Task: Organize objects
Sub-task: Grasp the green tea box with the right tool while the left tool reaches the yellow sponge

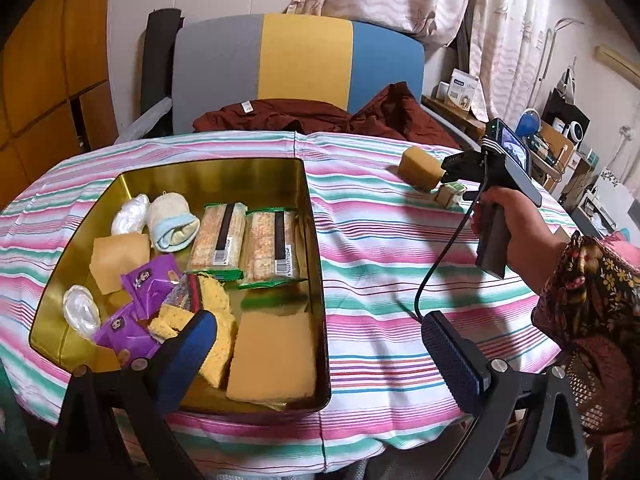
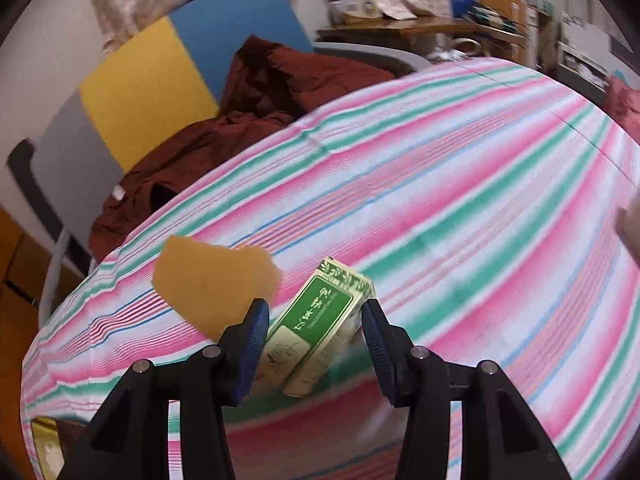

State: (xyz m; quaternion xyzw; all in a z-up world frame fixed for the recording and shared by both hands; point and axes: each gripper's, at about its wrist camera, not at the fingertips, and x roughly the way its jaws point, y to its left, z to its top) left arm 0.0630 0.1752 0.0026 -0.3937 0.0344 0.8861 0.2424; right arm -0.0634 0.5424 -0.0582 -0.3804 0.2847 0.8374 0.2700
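Observation:
A gold tin (image 1: 316,216) on the striped tablecloth (image 1: 380,264) holds cracker packs (image 1: 218,236), purple sachets (image 1: 150,280), a rolled cloth (image 1: 172,224) and sponge pieces (image 1: 272,360). My left gripper (image 1: 318,320) hangs open and empty over the tin's near right corner. Further right, a tan sponge (image 1: 418,168) (image 2: 212,284) and a small green box (image 1: 451,194) (image 2: 320,332) lie side by side on the cloth. My right gripper (image 1: 448,172) (image 2: 315,306) is lowered over the box, jaws parted. The box sits between the blue pads, not clearly pressed by either.
A chair with a grey, yellow and blue back (image 1: 304,60) stands behind the table, with a maroon garment (image 1: 280,114) draped on its seat. Cluttered shelves (image 1: 560,140) fill the right. A hand in a patterned sleeve (image 1: 592,300) holds the right gripper.

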